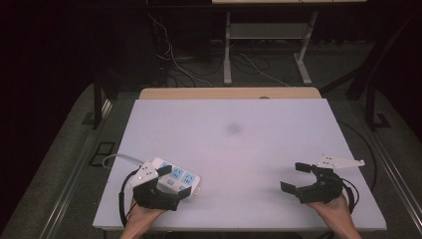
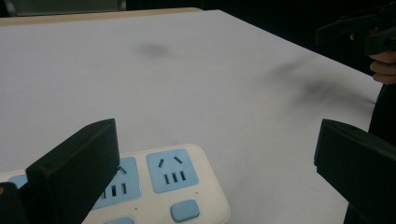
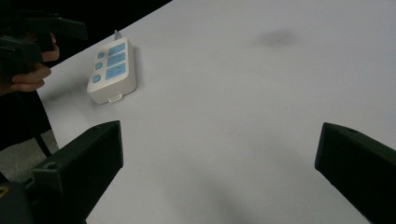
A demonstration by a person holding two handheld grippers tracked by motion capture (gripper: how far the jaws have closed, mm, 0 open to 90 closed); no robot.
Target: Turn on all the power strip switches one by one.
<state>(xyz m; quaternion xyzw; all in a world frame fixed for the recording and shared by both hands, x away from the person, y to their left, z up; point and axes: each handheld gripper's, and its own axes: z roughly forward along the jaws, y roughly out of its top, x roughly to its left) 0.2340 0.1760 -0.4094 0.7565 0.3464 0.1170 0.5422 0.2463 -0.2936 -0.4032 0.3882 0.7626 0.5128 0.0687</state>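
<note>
1. Jaws stand wide and empty on both grippers in the high view: the left gripper (image 1: 171, 181) hovers over the near end of a white power strip (image 1: 179, 178) with blue sockets at the near left of the white surface (image 1: 234, 149), while the right gripper (image 1: 297, 178) waits well apart at the near right. Nothing is gripped yet; the work looks barely begun.

2. Left gripper view: the power strip (image 2: 163, 186) lies flat just ahead of the left gripper (image 2: 215, 168), one jaw overlapping its socket face and the other well off to the side. No pad presses on it, so the grasp is still to come.

3. Right gripper view: the right gripper (image 3: 219, 163) is spread wide over bare surface, and the power strip (image 3: 112, 72) sits far off beside the other hand (image 3: 32, 70). Its part appears not yet started.
</note>
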